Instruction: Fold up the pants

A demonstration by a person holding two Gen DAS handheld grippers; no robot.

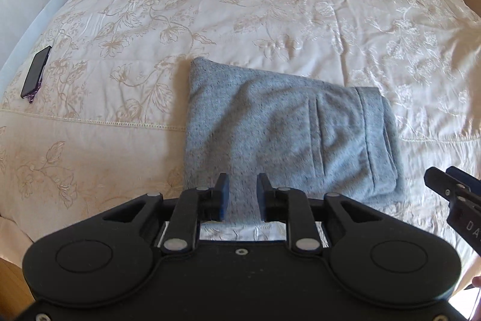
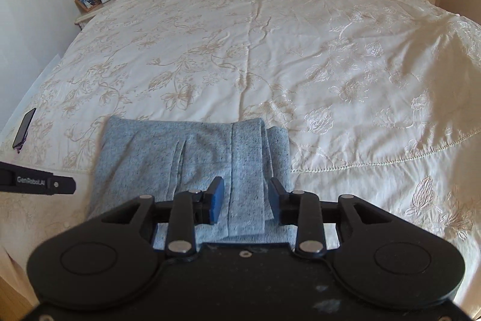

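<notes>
Folded grey sweatpants (image 1: 285,128) lie on the floral cream bedspread (image 2: 300,50), phone (image 1: 35,71) nearby; left tongs (image 1: 242,188) and right tongs (image 2: 246,194) gape, empty.

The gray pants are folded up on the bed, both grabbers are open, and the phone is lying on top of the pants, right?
Almost. The phone is not on the pants; it lies on the bedspread well off to their left, near the bed's edge, as the left wrist view shows. The rest holds: the pants are folded on the bed, and the left gripper and right gripper have open jaws.
</notes>
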